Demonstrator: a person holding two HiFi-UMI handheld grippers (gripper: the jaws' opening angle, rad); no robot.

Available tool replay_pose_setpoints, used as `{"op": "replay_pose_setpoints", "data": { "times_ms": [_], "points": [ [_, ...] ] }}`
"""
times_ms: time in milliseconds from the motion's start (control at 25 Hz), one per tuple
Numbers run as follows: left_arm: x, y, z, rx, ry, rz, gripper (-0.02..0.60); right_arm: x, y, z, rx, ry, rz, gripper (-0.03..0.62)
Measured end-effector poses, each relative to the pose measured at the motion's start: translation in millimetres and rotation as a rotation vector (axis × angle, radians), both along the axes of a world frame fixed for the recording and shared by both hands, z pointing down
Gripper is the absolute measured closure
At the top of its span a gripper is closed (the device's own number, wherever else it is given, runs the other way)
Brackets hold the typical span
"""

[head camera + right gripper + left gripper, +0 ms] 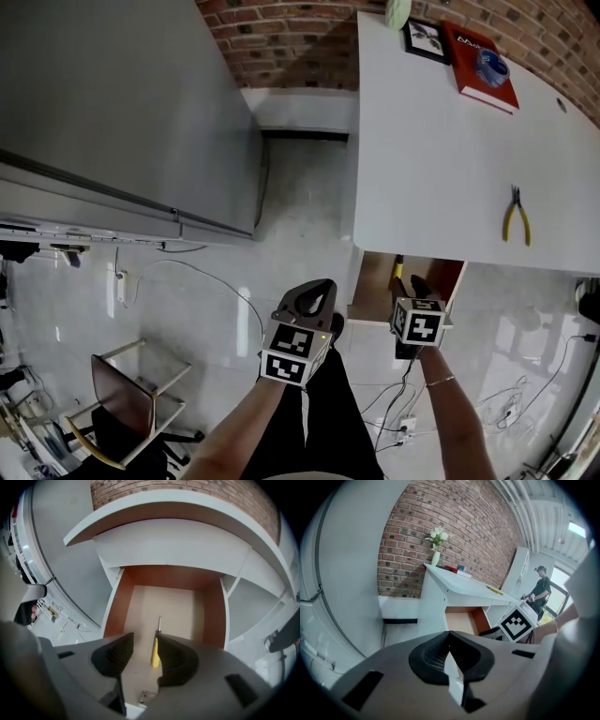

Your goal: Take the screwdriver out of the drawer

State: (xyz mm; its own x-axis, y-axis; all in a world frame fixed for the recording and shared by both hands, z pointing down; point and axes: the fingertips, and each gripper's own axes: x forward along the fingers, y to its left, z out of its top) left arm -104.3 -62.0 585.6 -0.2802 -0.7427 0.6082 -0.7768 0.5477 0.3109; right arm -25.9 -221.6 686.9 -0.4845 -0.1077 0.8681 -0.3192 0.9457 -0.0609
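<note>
Fig.: approach to an open drawer (117, 606) under a white desk (441, 159), w/ both tongs in front of it. The screwdriver (155, 648) lies flat on the drawer's pale floor toward the front, w/ its yellow handle nearest the camera and its thin metal shaft pointing to the drawer's back. R gripper (144, 641): jaws apart and holding nothing. They hang over the drawer front, and the handle shows in the gap, close to the jaw on the view's right. Whether it touches that jaw cannot be told, and no grip is made yet. L gripper (449, 641): jaws together w/ nothing between them, held out in front of the desk, well apart from the drawer, idle. Handling (judged): a small, light, rigid tool. The handle looks smooth, prob. plastic, and may roll or slip if pinched off-centre. The shaft is too thin and slick for a sure hold. Best hold: across the yellow handle near its middle, jaws square to its long axis, lowered until both pads flank it, then lifted straight up, clear of the drawer's front edge. Also on the desk top, not part of the task: yellow-handled pliers (516, 217).
</note>
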Motion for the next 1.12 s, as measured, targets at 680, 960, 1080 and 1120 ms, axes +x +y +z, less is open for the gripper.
{"op": "replay_pose_setpoints", "data": {
  "times_ms": [680,960,1080,1120],
  "points": [
    [-8.7,-3.1,37.0,-0.025,0.014,0.003,0.589,-18.4,-24.6,62.2,0.017,0.092,-0.010,0.434],
    [-0.5,3.8,54.5,-0.045,0.045,-0.010,0.589,-15.9,-32.4,89.5,0.027,0.156,0.001,0.434],
    [-0.6,5.6,57.0,-0.047,0.049,-0.020,0.589,-15.2,-35.7,96.7,0.030,0.168,0.002,0.434],
    [-0.6,5.6,57.9,-0.047,0.049,-0.021,0.589,-15.0,-37.0,98.6,0.028,0.172,0.006,0.434]
  ]
}}
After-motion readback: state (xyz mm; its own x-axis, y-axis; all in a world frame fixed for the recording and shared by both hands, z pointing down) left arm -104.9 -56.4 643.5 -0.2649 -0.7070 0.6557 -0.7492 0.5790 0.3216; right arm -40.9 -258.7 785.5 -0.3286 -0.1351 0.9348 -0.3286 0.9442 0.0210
